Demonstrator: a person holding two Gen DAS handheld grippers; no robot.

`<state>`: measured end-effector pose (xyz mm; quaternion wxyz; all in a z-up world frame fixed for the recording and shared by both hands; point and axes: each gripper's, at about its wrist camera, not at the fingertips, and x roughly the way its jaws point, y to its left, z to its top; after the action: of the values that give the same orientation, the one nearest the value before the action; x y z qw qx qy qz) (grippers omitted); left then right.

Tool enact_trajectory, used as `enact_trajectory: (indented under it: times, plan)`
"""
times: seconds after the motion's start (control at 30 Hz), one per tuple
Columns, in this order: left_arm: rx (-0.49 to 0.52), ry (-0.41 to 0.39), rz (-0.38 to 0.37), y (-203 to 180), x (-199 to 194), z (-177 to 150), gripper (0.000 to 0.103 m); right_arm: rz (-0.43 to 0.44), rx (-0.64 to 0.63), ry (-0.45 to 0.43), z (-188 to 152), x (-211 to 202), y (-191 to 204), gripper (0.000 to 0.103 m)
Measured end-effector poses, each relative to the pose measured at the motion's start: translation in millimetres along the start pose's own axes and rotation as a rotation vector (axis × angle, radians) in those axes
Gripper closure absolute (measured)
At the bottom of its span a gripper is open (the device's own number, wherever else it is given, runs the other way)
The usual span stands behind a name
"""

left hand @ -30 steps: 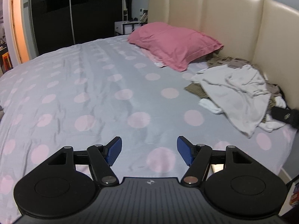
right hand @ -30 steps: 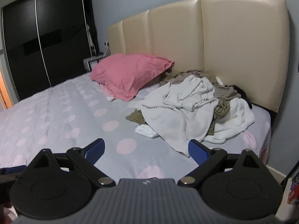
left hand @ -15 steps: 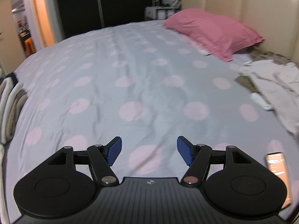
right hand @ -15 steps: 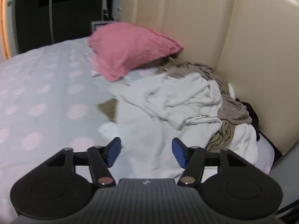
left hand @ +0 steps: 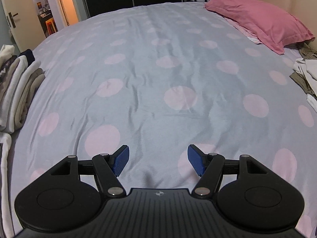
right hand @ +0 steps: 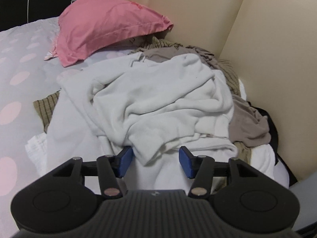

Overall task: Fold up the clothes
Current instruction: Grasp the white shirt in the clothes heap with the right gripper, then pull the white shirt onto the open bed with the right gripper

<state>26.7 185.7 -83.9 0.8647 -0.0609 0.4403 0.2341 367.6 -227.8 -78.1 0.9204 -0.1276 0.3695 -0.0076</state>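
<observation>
Between my right gripper's [right hand: 155,161] spread blue pads hung a fold of the white garment [right hand: 158,103], crumpled atop the pile by the headboard [right hand: 267,39], long axis unclear. My left gripper [left hand: 158,160] gaped, empty, above the spotted bedsheet [left hand: 158,69].

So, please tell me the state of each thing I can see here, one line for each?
Left claw: open, empty, over the bedsheet.
Right claw: open, a fold of the white garment between its fingers.
Clothes pile: unfolded, crumpled.
Stack of clothes: folded.
</observation>
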Motion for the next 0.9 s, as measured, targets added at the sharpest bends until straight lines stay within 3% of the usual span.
enact_trajectory:
  times: [0.03, 0.1, 0.17, 0.27, 0.5, 0.63, 0.9]
  plan:
    - [0.004, -0.001, -0.004, -1, 0, 0, 0.039, -0.007, -0.009, 0.001, 2, 3, 3, 0.050]
    - [0.014, -0.006, -0.010, -3, -3, 0, 0.039, 0.029, -0.025, -0.006, 3, 4, 7, 0.082]
    - [0.025, -0.012, -0.014, -1, -7, -1, 0.039, 0.019, -0.045, -0.028, 5, -4, 14, 0.089]
    - [0.041, -0.025, -0.014, 4, -16, -3, 0.039, 0.019, -0.102, -0.097, 10, -27, 22, 0.090]
    - [0.055, -0.077, -0.017, 27, -52, -6, 0.039, 0.184, -0.166, -0.207, 35, -124, 45, 0.091]
    - [0.072, -0.123, -0.020, 43, -82, -10, 0.039, 0.331, -0.250, -0.261, 41, -200, 84, 0.091]
    - [0.044, -0.186, -0.001, 94, -133, -29, 0.039, 0.709, -0.441, -0.338, 28, -369, 182, 0.093]
